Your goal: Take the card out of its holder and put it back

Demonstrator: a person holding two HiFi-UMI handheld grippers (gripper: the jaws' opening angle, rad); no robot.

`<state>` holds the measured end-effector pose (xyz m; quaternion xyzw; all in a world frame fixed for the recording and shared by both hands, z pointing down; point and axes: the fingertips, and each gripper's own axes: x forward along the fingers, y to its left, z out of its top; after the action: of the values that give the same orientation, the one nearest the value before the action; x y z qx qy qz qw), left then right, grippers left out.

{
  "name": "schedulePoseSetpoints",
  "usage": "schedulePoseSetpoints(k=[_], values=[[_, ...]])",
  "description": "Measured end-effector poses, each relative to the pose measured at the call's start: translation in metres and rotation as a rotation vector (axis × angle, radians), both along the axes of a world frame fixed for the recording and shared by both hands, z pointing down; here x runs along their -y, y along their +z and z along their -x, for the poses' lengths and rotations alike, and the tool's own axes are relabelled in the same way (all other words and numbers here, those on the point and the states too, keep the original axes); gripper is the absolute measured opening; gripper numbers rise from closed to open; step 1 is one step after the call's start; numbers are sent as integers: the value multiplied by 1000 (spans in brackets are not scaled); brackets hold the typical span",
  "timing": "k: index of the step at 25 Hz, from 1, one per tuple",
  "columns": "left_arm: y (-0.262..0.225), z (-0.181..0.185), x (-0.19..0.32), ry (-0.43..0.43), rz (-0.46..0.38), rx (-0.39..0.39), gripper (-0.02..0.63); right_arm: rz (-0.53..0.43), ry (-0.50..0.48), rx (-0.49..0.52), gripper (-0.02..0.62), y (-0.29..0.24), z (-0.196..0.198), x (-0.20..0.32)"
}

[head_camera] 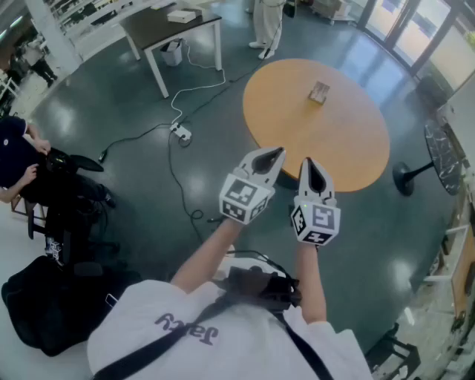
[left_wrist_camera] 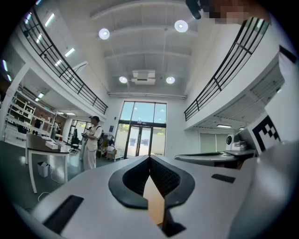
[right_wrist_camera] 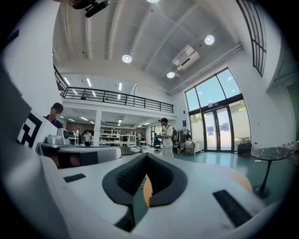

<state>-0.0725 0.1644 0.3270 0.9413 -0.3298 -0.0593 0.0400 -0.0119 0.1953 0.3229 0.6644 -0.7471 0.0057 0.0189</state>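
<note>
On the round orange table (head_camera: 349,141) stands the card holder (head_camera: 319,92), a small tan block near the far side; the card cannot be told apart from it at this size. Both grippers hang level over the table's near edge, well short of the holder. In the head view my left gripper (head_camera: 276,154) tapers to a closed point, and in its own view the left gripper (left_wrist_camera: 149,158) has its dark pads meeting with nothing between them. My right gripper (head_camera: 308,163) sits just to its right; in the right gripper view this gripper (right_wrist_camera: 146,156) is also shut and empty.
A grey table with white legs (head_camera: 171,30) stands at the back left, with a bin beneath. A white power strip (head_camera: 180,132) and cables lie on the floor. One person stands beyond the round table (head_camera: 266,22). Another sits at the left (head_camera: 15,159). A black bag (head_camera: 52,297) lies near me.
</note>
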Motion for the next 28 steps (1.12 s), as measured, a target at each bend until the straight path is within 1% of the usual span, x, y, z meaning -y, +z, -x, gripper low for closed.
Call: schedulePoseSetpoints(k=[8,13,17,22,28], values=[[10,17,5,26,9,11,12,0,9,1,20,4,22,5],[19,27,4,48,22,13,12,12,45,25,21,12,29,3],[23,32,1,67,46,3,12,25,69,41,21,17,32,-2],[31,36,-3,91,57,-5,12,42,92,42,21,25,36,-7],[28,44,0,86,55,-23,12,48,82,21,21,24,49,-9]])
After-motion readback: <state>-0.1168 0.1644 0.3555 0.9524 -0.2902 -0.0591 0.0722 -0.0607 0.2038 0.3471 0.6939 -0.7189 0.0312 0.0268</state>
